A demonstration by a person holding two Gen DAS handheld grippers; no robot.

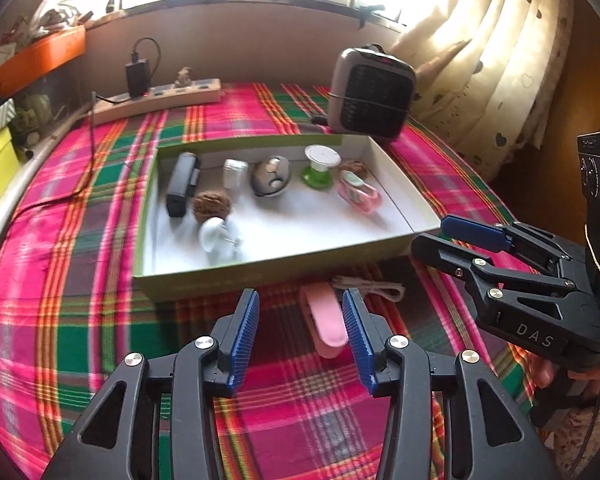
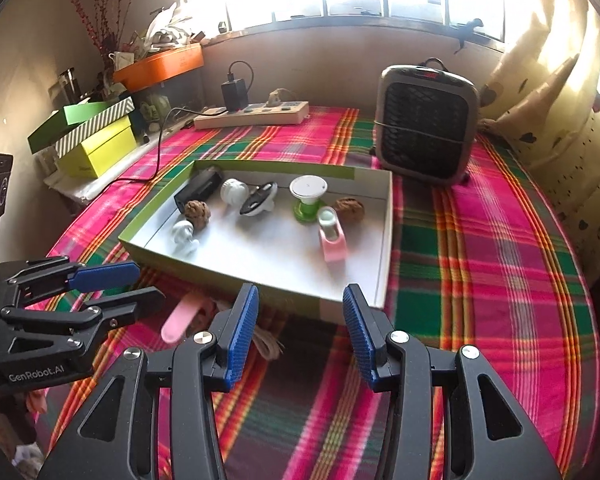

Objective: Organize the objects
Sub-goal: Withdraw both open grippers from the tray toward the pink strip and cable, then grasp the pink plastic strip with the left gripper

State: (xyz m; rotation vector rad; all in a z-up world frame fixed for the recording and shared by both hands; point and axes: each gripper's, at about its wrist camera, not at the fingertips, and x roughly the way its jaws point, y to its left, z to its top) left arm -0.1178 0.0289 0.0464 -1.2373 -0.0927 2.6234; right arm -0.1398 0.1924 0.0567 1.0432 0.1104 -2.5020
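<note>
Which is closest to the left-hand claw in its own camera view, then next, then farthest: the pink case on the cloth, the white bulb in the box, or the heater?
1. Pink case, on the cloth, just ahead of the left gripper.
2. White bulb, in the box's near left part.
3. Heater, beyond the box, at right.

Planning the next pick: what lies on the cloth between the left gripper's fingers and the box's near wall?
In the left wrist view, a pink oblong object lies there, with a coiled beige cord beside it, just before the box.
</note>
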